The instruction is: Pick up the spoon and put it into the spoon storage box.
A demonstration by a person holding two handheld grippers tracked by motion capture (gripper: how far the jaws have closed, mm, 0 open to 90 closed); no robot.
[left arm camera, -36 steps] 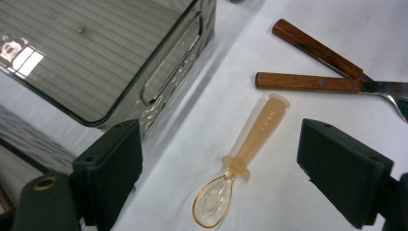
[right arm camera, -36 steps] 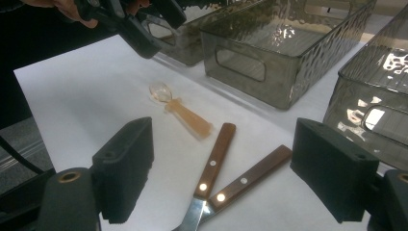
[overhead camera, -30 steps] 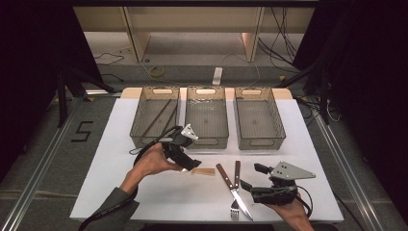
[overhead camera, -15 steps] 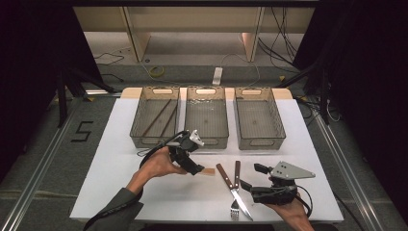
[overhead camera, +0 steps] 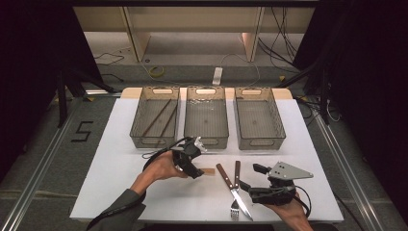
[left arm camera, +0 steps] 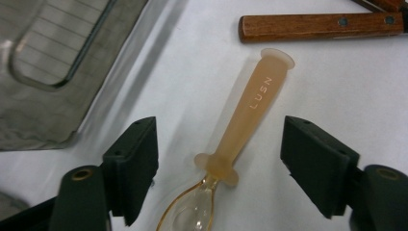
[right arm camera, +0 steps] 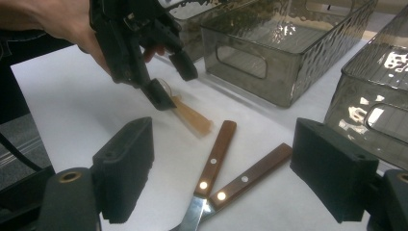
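Observation:
A spoon (left arm camera: pixel 245 120) with a peach handle and a clear bowl lies flat on the white table (overhead camera: pixel 120 183). My left gripper (left arm camera: pixel 219 144) points down over it, one jaw on each side of the handle near the bowl. The jaws have just been closing with the spoon between them, and a gap remains on both sides. From above, the left gripper (overhead camera: pixel 196 169) covers most of the spoon (overhead camera: pixel 208 171). My right gripper (right arm camera: pixel 226 159) hovers open at the front right, over the wooden handles of a knife (right arm camera: pixel 215 154) and a fork (right arm camera: pixel 250 175).
Three clear grey bins stand side by side at the back: the left one (overhead camera: pixel 136 122) holds two dark sticks, then the middle (overhead camera: pixel 206 140) and right (overhead camera: pixel 260 141) ones. The knife (overhead camera: pixel 230 183) and fork (overhead camera: pixel 236 190) lie crossed just right of the spoon.
My left gripper has sunk towards the table and come down around the spoon, its jaws narrower than before. The right gripper has stayed where it was.

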